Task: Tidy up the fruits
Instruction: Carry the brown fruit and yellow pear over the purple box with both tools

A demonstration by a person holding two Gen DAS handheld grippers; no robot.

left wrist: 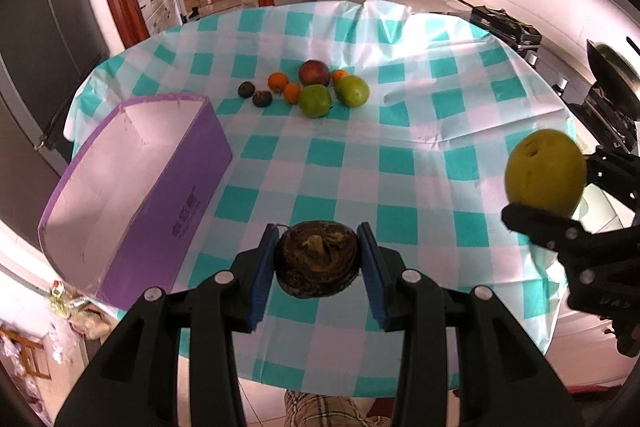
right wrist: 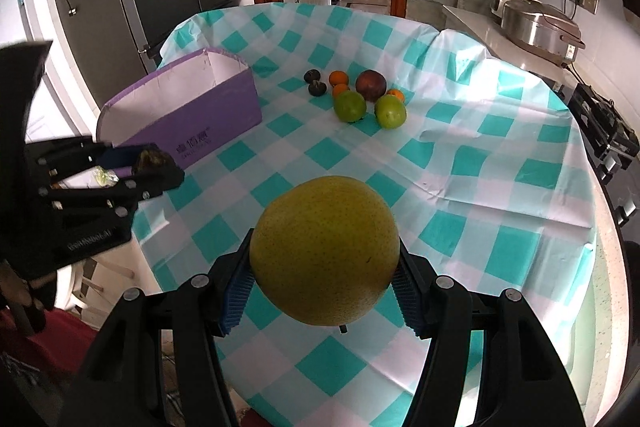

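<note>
- The left gripper (left wrist: 318, 259) was clenched on one dark brown fruit (left wrist: 318, 259), held above the near edge of the checked cloth (left wrist: 400, 155).
- The right gripper (right wrist: 324, 267) grasped one large yellow-green pear (right wrist: 324, 251) between its blue pads (right wrist: 236, 291), also lifted off the cloth.
- One purple box (left wrist: 132, 195) sat on the cloth's left side; its white inside looked empty.
- Seven fruits lay clustered at mid-table, beyond the box and apart from it: two green ones (left wrist: 316, 101) side by side, one dark red one (left wrist: 315, 73) behind them, two small dark ones (left wrist: 262, 97) to the left.
- Three small oranges (left wrist: 278, 81) lay among them, one half hidden behind the right green fruit.
</note>
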